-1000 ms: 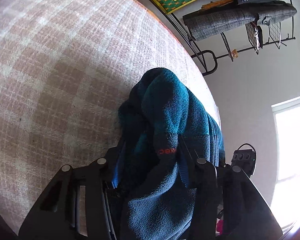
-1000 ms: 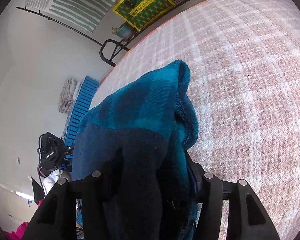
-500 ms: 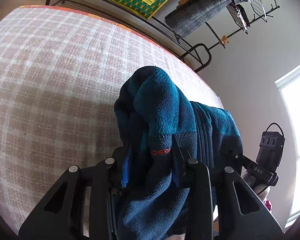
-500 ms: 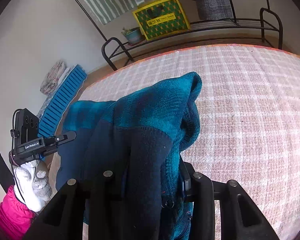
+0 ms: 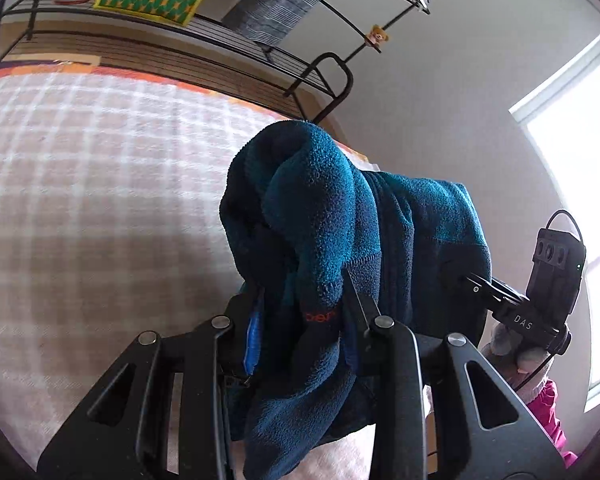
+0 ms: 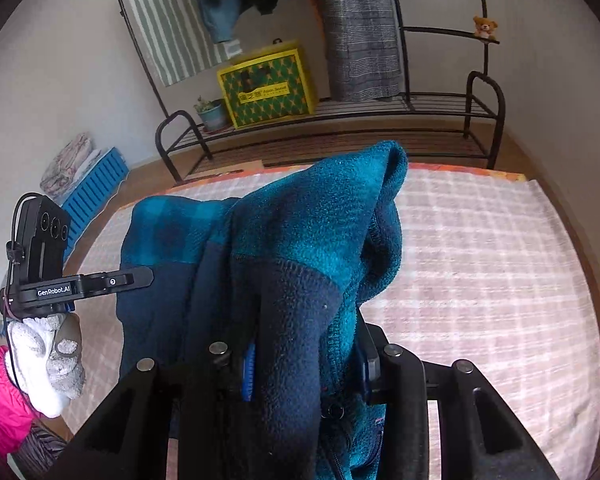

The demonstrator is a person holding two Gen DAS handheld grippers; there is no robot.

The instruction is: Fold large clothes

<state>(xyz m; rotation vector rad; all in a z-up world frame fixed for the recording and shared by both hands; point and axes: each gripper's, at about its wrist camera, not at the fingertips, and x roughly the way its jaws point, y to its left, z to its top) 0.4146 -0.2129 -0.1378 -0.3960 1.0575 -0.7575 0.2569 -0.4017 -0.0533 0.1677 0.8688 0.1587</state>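
Note:
A teal and navy fleece jacket (image 5: 320,208) hangs bunched between the two grippers, lifted above a bed with a pink plaid cover (image 5: 100,200). My left gripper (image 5: 304,304) is shut on a thick fold of it with red lettering; fabric spills over both fingers. In the right wrist view the same jacket (image 6: 300,220) drapes over my right gripper (image 6: 304,344), which is shut on a navy fold near a zipper. Each view shows the other gripper at the jacket's far side: the right one (image 5: 540,280) and the left one (image 6: 52,280), held by a white-gloved hand (image 6: 44,360).
A black metal clothes rack (image 6: 340,120) stands past the bed's far edge with a yellow-green box (image 6: 266,88), a potted plant (image 6: 212,114) and hanging clothes. A blue slatted panel (image 6: 92,188) leans at the left wall. A bright window (image 5: 580,160) is on the right.
Both grippers have risen and rolled level with the jacket between them, tightening on it. The bed has dropped lower in both views and the rack and wall have come into sight.

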